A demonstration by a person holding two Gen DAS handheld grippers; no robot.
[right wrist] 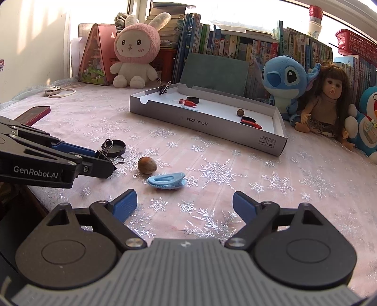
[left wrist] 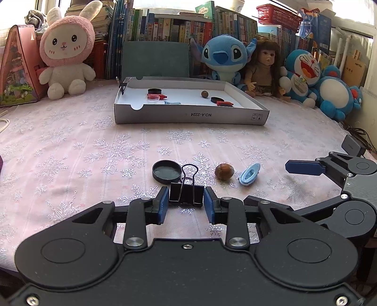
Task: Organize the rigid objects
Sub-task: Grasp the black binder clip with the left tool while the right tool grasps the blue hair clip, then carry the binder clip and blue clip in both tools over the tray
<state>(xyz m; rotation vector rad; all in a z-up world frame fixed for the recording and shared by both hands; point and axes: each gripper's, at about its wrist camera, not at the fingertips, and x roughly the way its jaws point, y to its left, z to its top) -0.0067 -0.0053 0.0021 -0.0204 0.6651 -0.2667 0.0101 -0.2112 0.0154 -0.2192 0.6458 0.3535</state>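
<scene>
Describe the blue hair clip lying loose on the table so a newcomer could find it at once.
Start at the shallow grey box on the snowflake tablecloth and come toward the near edge, where a few small things lie in a row. The blue hair clip is the rightmost, beside the brown nut. It alone is pale blue plastic with teeth.

You are getting strong daylight from the window (right wrist: 259, 14) behind the books (left wrist: 179, 28); it is blowing out up top. The counter (left wrist: 70, 146) is showing sharp, while fisheye edges are bending.
</scene>
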